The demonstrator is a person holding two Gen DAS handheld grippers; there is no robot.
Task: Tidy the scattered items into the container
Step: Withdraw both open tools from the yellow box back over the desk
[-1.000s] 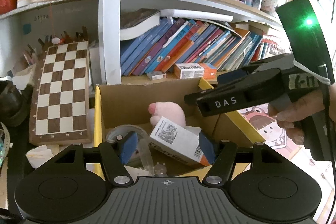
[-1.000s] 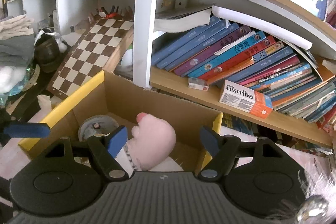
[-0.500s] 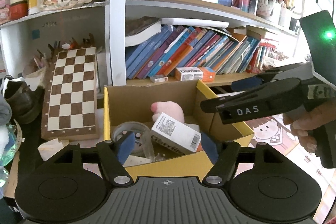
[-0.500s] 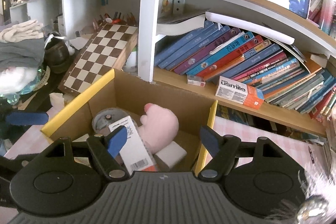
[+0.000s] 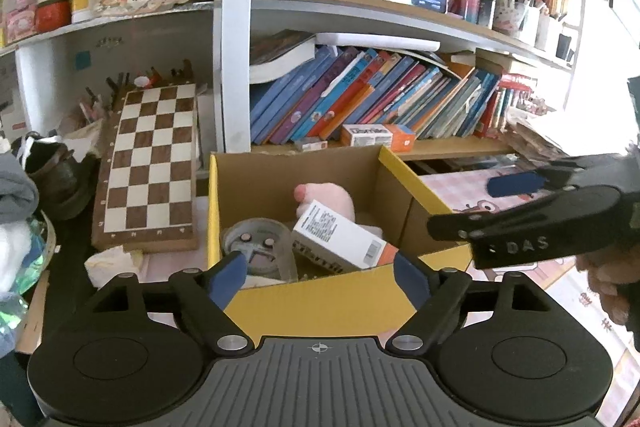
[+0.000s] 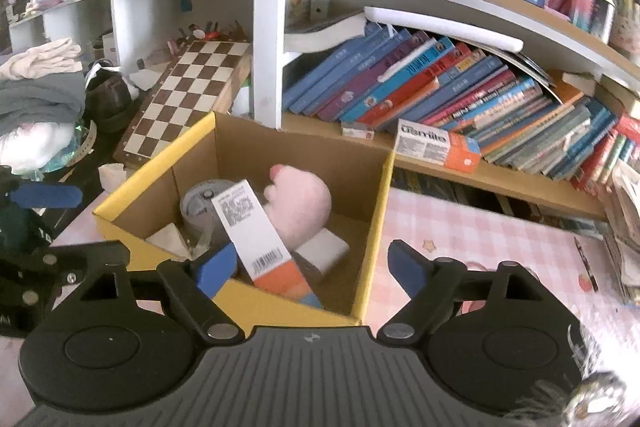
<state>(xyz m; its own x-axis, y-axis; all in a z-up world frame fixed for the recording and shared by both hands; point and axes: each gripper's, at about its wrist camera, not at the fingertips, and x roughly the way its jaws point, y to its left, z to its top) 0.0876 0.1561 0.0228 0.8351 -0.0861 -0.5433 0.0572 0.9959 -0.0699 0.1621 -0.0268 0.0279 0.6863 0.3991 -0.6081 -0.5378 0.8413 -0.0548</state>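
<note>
A yellow-rimmed cardboard box (image 5: pixel 320 301) (image 6: pixel 376 227) stands in front of the bookshelf. Inside lie a pink plush toy (image 5: pixel 332 199) (image 6: pixel 300 203), a white and orange carton (image 5: pixel 340 239) (image 6: pixel 256 235), a clear round lidded tub (image 5: pixel 256 247) (image 6: pixel 200 203) and a white block (image 6: pixel 324 247). My left gripper (image 5: pixel 320 275) is open and empty, just in front of the box's near wall. My right gripper (image 6: pixel 312 267) is open and empty, above the box's near right corner; it also shows in the left wrist view (image 5: pixel 516 203).
A chessboard (image 5: pixel 152 163) (image 6: pixel 188 91) leans left of the box. Crumpled tissue (image 5: pixel 112 263) lies by it. A usmile carton (image 6: pixel 436 143) sits on the low shelf under rows of books (image 5: pixel 360 99). Clothes (image 6: pixel 36 87) pile at far left. Pink checked tablecloth (image 6: pixel 480 239) lies right of the box.
Both grippers have drawn back and up from the box. The white and orange carton now lies free in the box, leaning on the plush toy.
</note>
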